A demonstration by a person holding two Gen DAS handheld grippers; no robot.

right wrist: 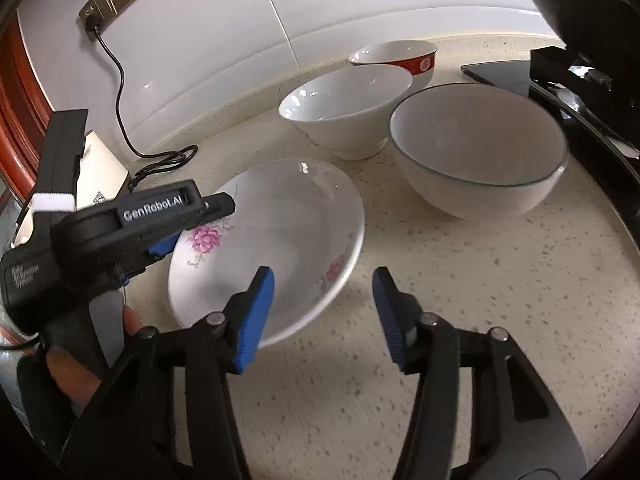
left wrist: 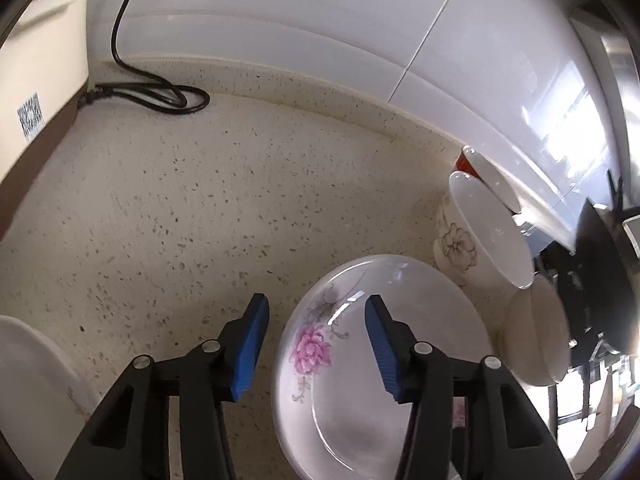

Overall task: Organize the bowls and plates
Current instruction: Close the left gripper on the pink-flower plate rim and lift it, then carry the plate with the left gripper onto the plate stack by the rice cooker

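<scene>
We see "GenRobot.AI" printed on the left tool (right wrist: 160,246), its blue pads spread apart astride the rim of the floral plate (right wrist: 280,240) on the speckled counter (right wrist: 500,300); the right tool (right wrist: 324,312) also gapes, empty, over that plate's near edge; 3 bowls (right wrist: 476,152) stand just behind.

Left gripper (right wrist: 160,246), black body: white lettering "GenRobot.AI".
Left gripper, near end at far left: small pale print, too blurred to read.
Cream box (left wrist: 36,80), far left on desk: QR code, no readable words.
Red-banded bowl (right wrist: 394,60), far side: round white emblem, unreadable.
</scene>
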